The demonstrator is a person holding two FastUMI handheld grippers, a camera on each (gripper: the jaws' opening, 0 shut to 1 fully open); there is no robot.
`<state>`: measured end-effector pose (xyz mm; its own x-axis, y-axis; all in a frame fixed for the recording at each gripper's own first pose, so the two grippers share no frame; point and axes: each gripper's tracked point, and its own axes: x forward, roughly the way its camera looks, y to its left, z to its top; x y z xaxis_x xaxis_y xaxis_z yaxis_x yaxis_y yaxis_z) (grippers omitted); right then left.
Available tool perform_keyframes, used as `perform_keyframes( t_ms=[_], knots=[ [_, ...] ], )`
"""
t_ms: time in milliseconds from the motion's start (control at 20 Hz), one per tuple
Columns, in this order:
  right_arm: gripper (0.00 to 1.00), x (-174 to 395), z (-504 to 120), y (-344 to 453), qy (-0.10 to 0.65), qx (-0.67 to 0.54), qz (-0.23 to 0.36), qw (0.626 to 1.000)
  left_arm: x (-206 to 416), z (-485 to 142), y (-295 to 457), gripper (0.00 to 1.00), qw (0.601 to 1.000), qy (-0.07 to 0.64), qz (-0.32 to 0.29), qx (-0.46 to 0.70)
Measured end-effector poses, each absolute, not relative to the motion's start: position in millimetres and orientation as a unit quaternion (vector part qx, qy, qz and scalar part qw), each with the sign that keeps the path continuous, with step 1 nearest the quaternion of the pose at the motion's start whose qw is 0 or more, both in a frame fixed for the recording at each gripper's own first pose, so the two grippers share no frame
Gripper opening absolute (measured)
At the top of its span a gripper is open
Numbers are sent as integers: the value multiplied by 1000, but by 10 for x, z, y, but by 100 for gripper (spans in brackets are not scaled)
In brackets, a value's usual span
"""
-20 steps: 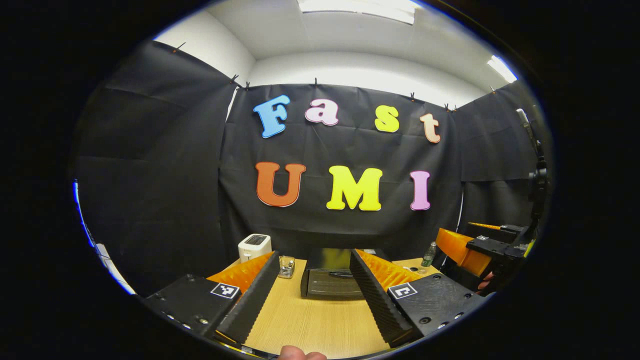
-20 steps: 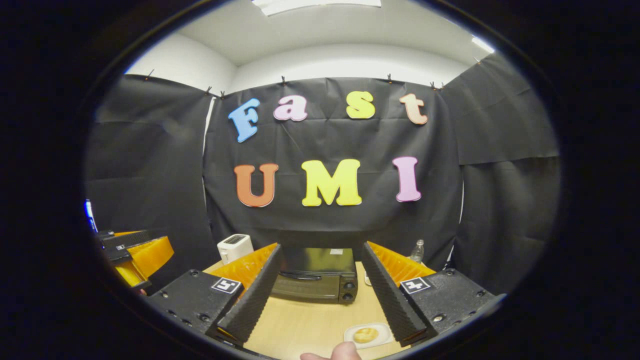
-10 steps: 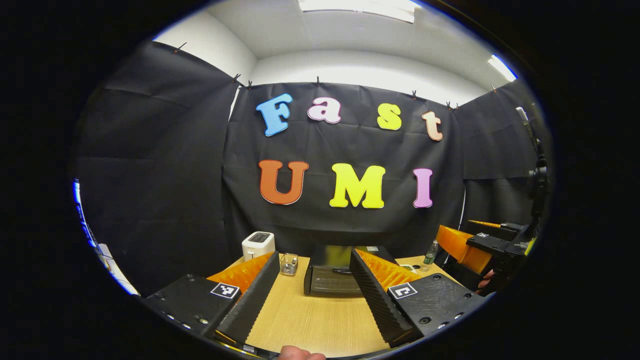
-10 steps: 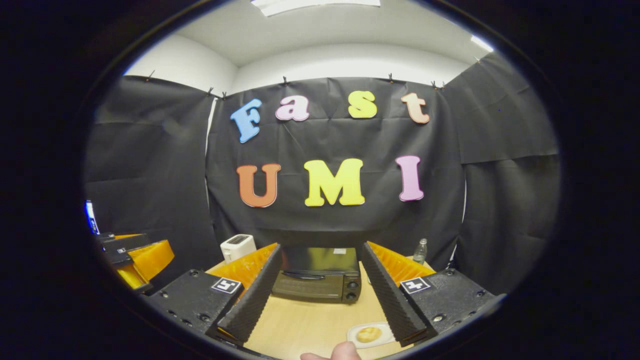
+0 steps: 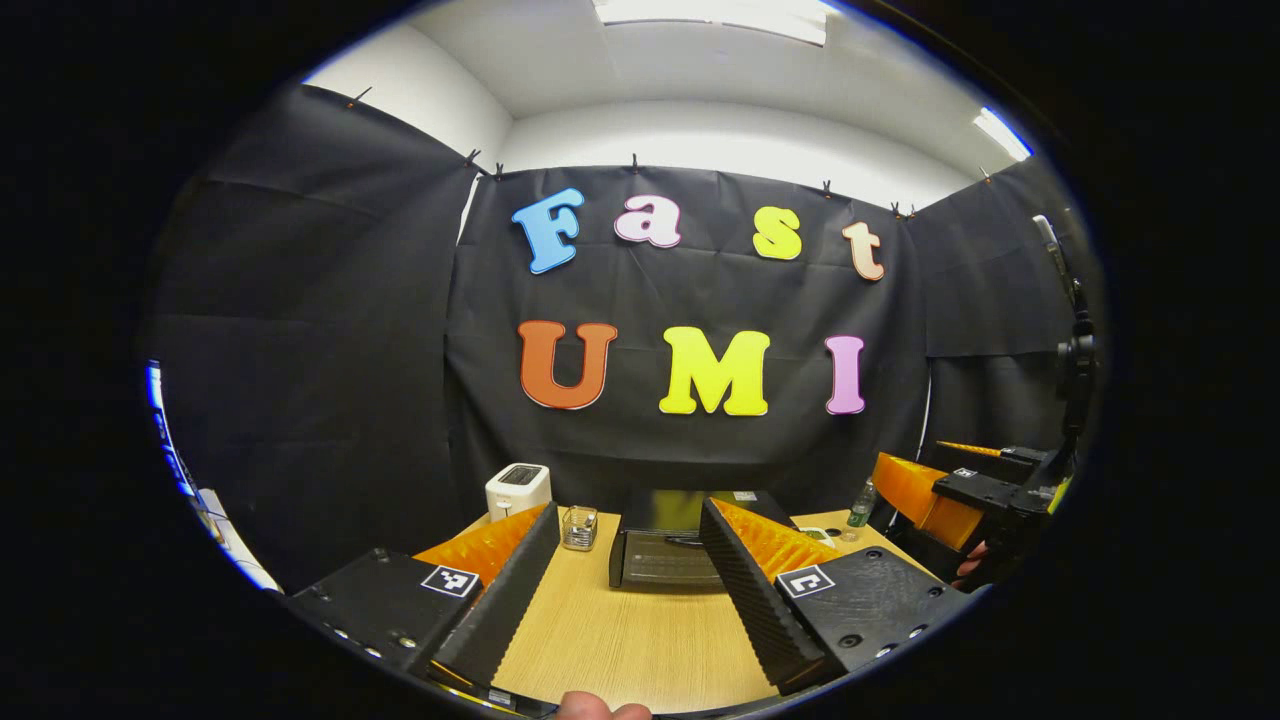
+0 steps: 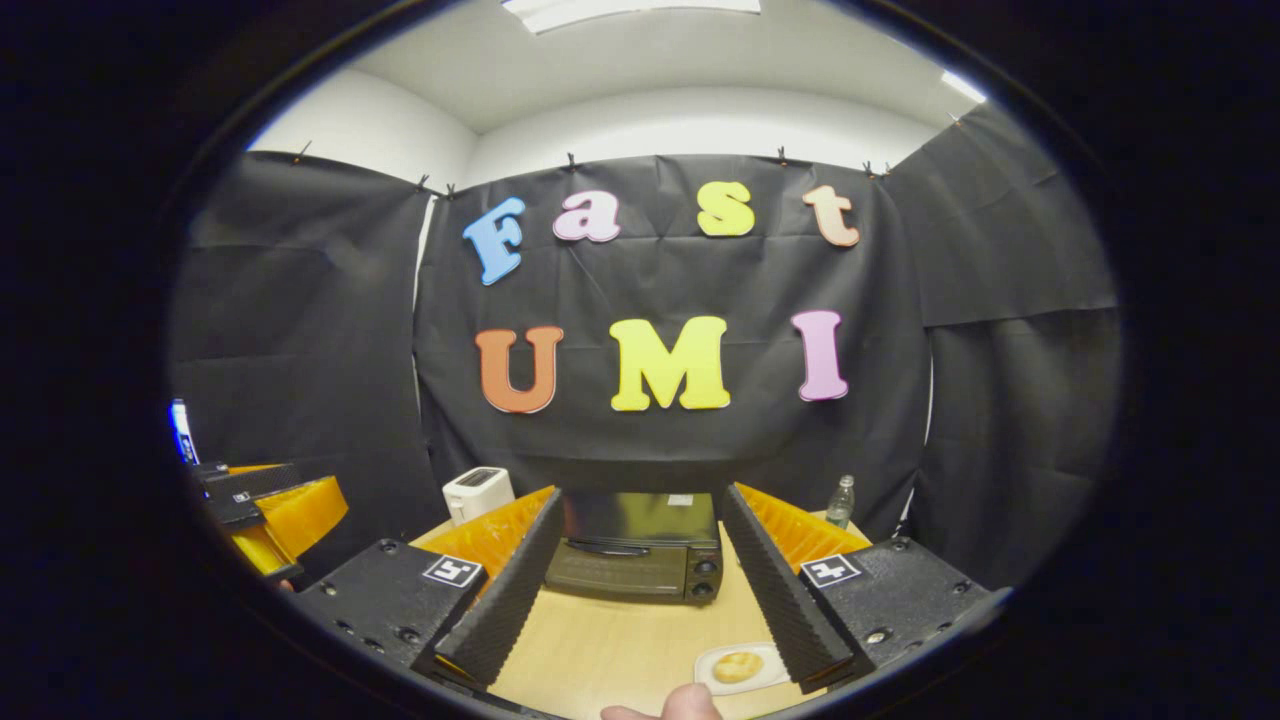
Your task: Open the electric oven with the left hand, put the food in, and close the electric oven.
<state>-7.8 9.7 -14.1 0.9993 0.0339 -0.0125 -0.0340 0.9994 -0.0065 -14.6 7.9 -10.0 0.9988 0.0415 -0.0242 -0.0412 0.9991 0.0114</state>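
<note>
The black electric oven (image 6: 635,555) stands at the back of the wooden table (image 6: 600,650), its door shut and its handle across the top of the door. A bun on a white plate (image 6: 738,667) lies in front of the oven's right end. My right gripper (image 6: 640,495) is open and held back from the oven with nothing between its fingers. My left gripper (image 5: 628,512) is open too, well short of the oven (image 5: 660,558), whose right part is hidden behind one finger. The right gripper (image 5: 905,470) also appears far right in the left gripper view.
A white toaster (image 5: 517,490) stands at the table's back left, with a small glass cup (image 5: 577,528) beside the oven. A plastic bottle (image 6: 838,500) is at the back right. A thumb tip (image 6: 685,705) shows at the bottom edge. Bare wood lies before the oven.
In the left gripper view the oven has become a little smaller and farther off. The right gripper view has shifted only slightly. Both grippers stay open.
</note>
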Motion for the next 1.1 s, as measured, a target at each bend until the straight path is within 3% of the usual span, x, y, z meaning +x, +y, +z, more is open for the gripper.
perform_keyframes(
  t_ms=[50, 100, 300, 350, 400, 750, 1100],
  knots=[
    [100, -76, -138, 108, 7, -3, 19, 1000, -153, -89, 88, 83, 1000, 11, 22, 6],
    [100, -74, -146, 103, 8, -2, 19, 1000, -158, -89, 83, 92, 1000, 11, 22, 5],
    [100, -70, -143, 124, 5, 2, 24, 1000, -175, -109, 113, 92, 999, 13, 28, 7],
    [100, -64, -144, 128, 5, 3, 26, 1000, -180, -127, 113, 83, 999, 16, 29, 7],
    [100, -64, -155, 126, 6, 3, 28, 1000, -175, -128, 110, 93, 999, 17, 31, 6],
    [100, 15, -198, -88, 13, -3, 16, 1000, -78, -210, 37, 93, 999, 20, 38, 5],
    [100, 91, -331, -699, 33, -21, -51, 998, 195, -560, -383, 93, 998, 55, -2, 7]
  ],
)
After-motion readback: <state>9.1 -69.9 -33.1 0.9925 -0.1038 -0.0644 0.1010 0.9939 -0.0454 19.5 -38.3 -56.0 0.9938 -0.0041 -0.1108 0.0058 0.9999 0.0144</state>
